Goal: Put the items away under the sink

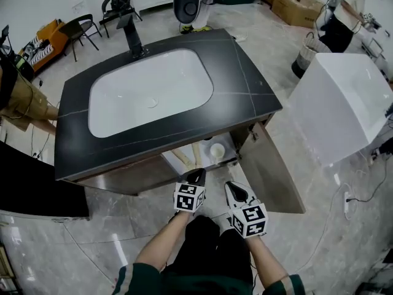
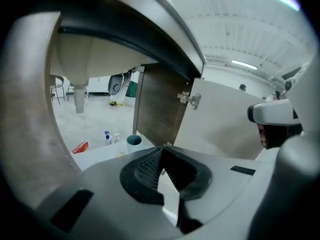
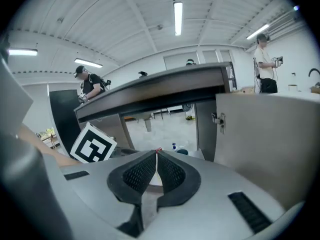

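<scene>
The left gripper (image 2: 162, 148) has its fingers pressed together, holding nothing. The right gripper (image 3: 156, 152) is likewise. A round teal-topped cup (image 2: 133, 142) stands beyond the fingertips.

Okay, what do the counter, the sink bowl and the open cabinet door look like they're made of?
Counter: dark, matte, with thin pale veins, so likely stone or a stone-look slab.
Sink bowl: smooth plain white with a soft sheen, probably ceramic.
Cabinet door: flat, matte grey-brown, probably laminated board; real wood can't be ruled out.
</scene>
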Demonstrator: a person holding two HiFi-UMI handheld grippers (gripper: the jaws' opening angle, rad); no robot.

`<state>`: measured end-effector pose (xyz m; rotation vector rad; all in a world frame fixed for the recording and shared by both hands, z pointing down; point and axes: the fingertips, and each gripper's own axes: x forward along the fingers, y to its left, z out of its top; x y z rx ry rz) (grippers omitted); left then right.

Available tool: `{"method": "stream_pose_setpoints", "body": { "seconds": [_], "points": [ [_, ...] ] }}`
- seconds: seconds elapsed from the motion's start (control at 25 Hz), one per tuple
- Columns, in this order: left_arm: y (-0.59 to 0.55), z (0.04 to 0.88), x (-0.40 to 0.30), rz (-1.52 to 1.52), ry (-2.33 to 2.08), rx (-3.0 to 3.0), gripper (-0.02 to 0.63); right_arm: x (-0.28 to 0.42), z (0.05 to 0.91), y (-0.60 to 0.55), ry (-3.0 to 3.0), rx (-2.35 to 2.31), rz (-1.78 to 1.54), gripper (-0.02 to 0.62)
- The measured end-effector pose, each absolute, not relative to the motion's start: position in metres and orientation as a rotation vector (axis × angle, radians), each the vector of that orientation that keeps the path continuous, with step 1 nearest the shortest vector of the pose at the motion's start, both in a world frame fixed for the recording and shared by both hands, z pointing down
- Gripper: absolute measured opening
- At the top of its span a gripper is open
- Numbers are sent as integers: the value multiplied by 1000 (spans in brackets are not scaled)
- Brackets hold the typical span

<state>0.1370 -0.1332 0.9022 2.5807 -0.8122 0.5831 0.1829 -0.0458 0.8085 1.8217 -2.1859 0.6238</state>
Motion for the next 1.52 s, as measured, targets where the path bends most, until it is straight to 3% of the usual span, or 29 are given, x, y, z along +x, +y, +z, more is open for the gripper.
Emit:
{"method": "stream_pose_setpoints", "body": {
  "seconds": [0.8, 1.16, 1.52],
  "points": [
    [-87, 475, 77, 555, -899, 2696, 11, 125, 401, -32, -2266, 1772, 568, 43],
    [-69, 363, 61, 455, -971, 2798, 11, 110, 317, -5, -2356, 1810, 403, 43],
    [-23, 346, 44, 449, -961, 2841, 11, 102, 305, 41, -2350, 1818, 373, 41]
  ]
}}
